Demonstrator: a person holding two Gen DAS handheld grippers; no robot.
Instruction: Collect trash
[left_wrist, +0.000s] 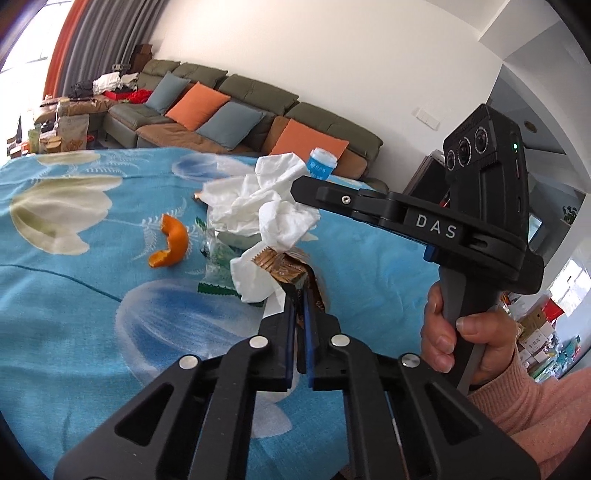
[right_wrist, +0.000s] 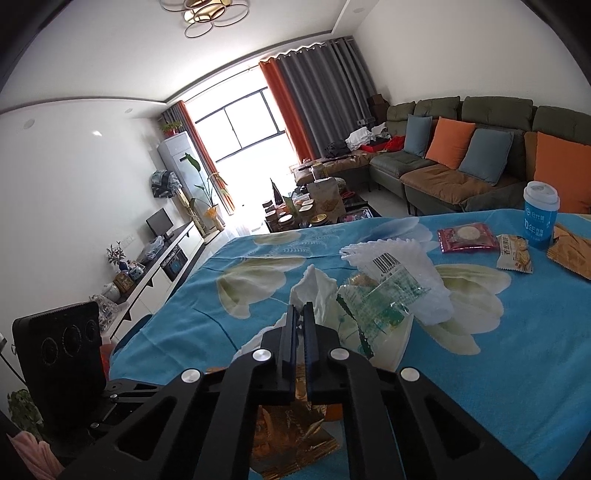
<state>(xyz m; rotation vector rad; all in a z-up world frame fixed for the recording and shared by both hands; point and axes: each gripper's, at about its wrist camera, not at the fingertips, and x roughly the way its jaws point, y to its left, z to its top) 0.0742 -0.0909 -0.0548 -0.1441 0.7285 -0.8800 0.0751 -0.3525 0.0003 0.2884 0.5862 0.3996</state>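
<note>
My left gripper (left_wrist: 300, 291) is shut on a gold-brown snack wrapper (left_wrist: 284, 267), with white tissue (left_wrist: 255, 280) bunched beside it. My right gripper (left_wrist: 295, 188) comes in from the right and is shut on crumpled white tissue (left_wrist: 258, 201) held above the table. In the right wrist view the right gripper (right_wrist: 300, 308) pinches that tissue (right_wrist: 316, 288), with a clear green-printed wrapper (right_wrist: 380, 299) and a white barcode wrapper (right_wrist: 399, 266) just beyond. The gold wrapper (right_wrist: 291, 432) shows below the jaws. An orange peel (left_wrist: 168, 242) lies on the blue flowered cloth (left_wrist: 74, 295).
A blue paper cup (right_wrist: 539, 214) stands at the far right with a red snack packet (right_wrist: 467, 238), a cracker packet (right_wrist: 515, 254) and an orange-brown wrapper (right_wrist: 572, 253). A sofa (left_wrist: 221, 110) with cushions runs behind the table. A cluttered coffee table (right_wrist: 321, 206) stands beyond.
</note>
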